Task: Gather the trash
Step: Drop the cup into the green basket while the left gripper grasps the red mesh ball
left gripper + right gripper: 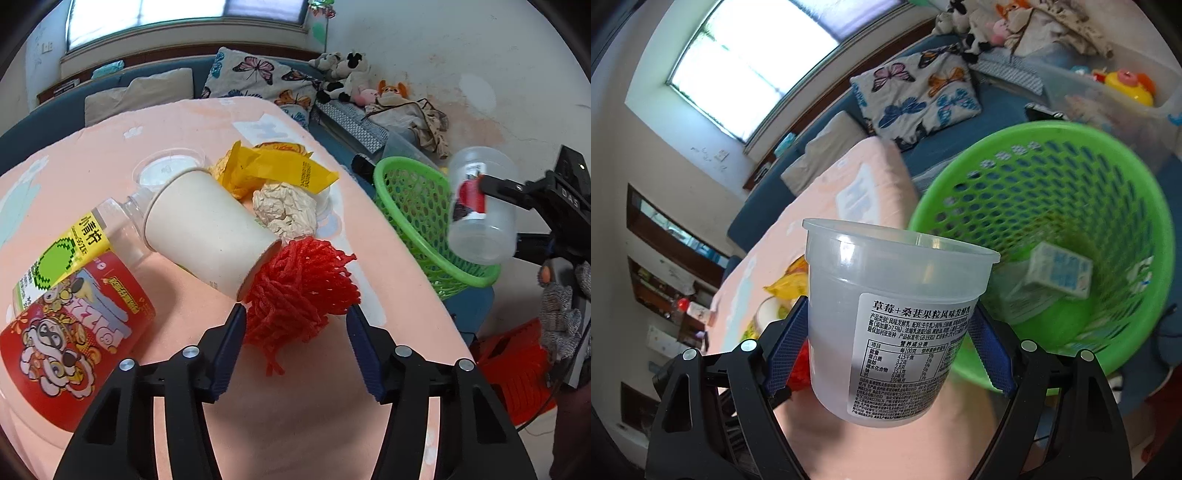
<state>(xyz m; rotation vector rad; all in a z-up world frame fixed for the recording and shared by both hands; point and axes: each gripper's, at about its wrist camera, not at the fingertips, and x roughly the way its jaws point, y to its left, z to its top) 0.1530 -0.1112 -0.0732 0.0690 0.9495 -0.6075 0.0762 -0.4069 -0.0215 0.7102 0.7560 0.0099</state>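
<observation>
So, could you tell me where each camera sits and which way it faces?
Left wrist: on the left gripper, looking down at the table and red yarn; own fingers, a gloved hand at right.
Right wrist: on the right gripper, facing the green basket; own fingers clamp a yogurt cup.
Shared: basket, cup, table.

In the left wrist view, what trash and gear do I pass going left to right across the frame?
Red snack can → lime-label bottle → paper cup → red mesh netting → green basket → clear yogurt cup, gripped in the right gripper.
</observation>
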